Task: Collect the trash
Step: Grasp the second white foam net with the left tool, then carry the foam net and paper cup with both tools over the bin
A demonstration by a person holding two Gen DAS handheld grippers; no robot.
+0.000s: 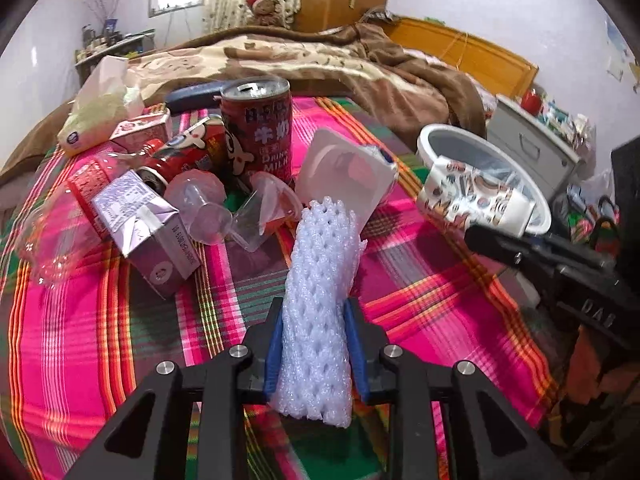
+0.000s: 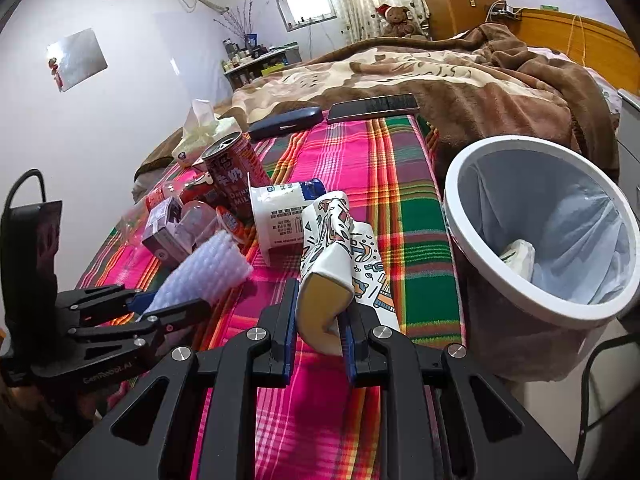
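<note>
1. Now both grippers carry trash above the plaid bedcover (image 1: 420, 280). The left gripper (image 1: 314, 344) is closed on a white foam net sleeve (image 1: 320, 280), its blue pads (image 1: 274, 344) pressing the two sides. The right gripper (image 2: 320, 320) is closed on a crushed paper cup (image 2: 332, 260) with a colourful print.

2. The trash bin (image 2: 472, 216), white-rimmed with a clear bag inside, stands just beside the bed edge, to the right of the paper cup. Something pale already lies at its bottom.

3. I judge the step in hand is to bring the held pieces over the bin and let them fall. To do it well, carry each piece fully past the rim before opening, because both are light and can catch on the rim or the bag.

4. The foam net sleeve is soft, so a firm but not hard squeeze seems enough. Take the grippers to the bin one after the other, so that they do not meet.

5. The sleeve's long axis runs straight forward along the fingers, its far end pointing to the pile of cans (image 1: 256, 132), cartons (image 1: 148, 228) and plastic cups (image 1: 200, 204).

6. The cup's long axis also runs forward and slightly upward, its folded open mouth toward the camera.
</note>
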